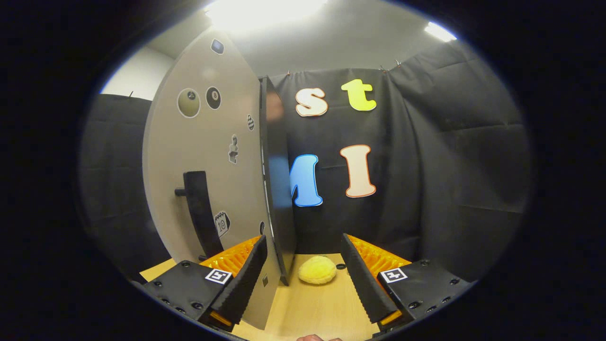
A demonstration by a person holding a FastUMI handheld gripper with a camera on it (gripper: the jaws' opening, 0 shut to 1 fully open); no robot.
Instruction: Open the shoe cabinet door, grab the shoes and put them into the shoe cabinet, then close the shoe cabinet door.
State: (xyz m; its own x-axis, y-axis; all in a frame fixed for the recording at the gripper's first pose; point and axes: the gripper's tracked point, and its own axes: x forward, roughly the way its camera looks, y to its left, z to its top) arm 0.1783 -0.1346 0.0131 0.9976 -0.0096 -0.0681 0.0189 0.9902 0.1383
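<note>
Between our gripper's [303, 274] wide-open, empty fingers we see the door [208, 156] edge; a yellow shoe [317, 270] lies just beyond.

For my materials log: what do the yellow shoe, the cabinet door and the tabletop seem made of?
Fluffy yellow shoe, between the open fingers: likely plush fabric, fuzzy surface. Beige cabinet door: smooth matte board, probably laminate. Pale tabletop: wood-look, faint grain, possibly veneer.

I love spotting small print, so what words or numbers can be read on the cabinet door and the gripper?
"8": black ball sticker on the cabinet door.
"10": calendar sticker on that door.
Pale ball sticker: number too blurred to read.
Square tags on the open gripper, its fingers either side of the door's edge: patterns, no words.
</note>
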